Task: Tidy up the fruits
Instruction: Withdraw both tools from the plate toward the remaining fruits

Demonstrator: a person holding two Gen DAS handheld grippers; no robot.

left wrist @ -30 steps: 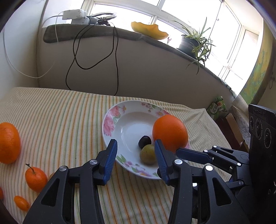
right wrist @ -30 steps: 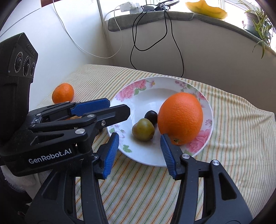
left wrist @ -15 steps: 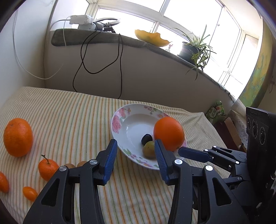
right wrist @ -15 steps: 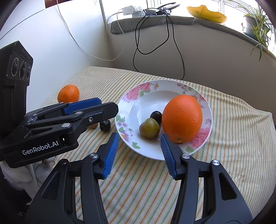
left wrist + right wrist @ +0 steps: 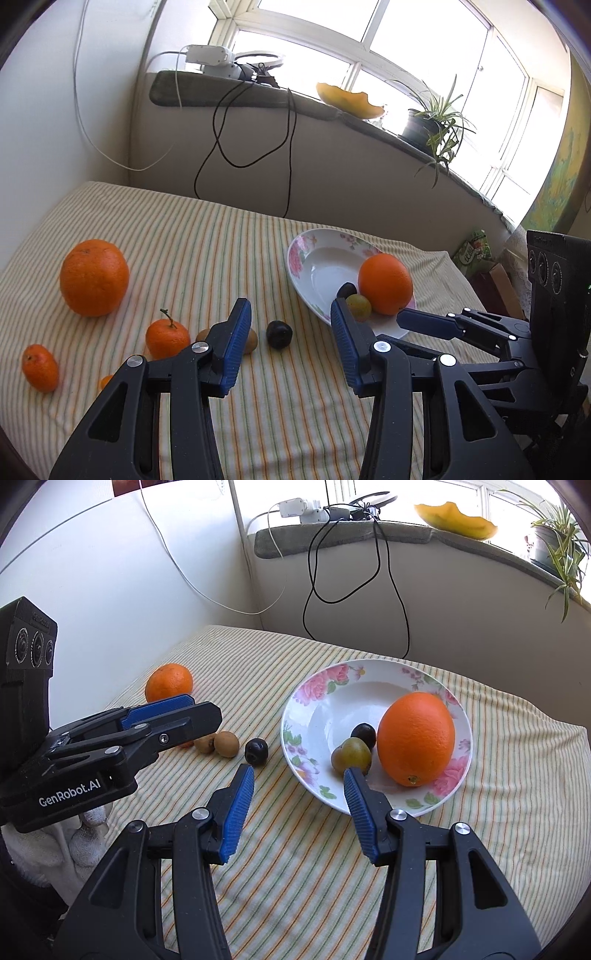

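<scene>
Two tangerines (image 5: 166, 338) showed only in left view | plate's (image 5: 369, 668) orange (image 5: 415, 738) stood upright, long axis vertical | left gripper (image 5: 291, 347) and right gripper (image 5: 299, 808) gaped, empty

A striped tablecloth (image 5: 192, 236) in pale yellow, green and orange covers the surface in the lower half of both views. Behind it stands a plain white wall (image 5: 110, 576) on the left and a grey-beige wall (image 5: 332, 162) under the windowsill (image 5: 258, 96). Large windows (image 5: 424, 55) across the top let in strong daylight. On the sill lie a white power adapter (image 5: 207, 55), a yellow bowl-like shell (image 5: 349, 101) and a potted plant (image 5: 432, 125) at the upper right. Black cables (image 5: 288, 147) and a white cable (image 5: 85, 122) hang down the walls.
</scene>
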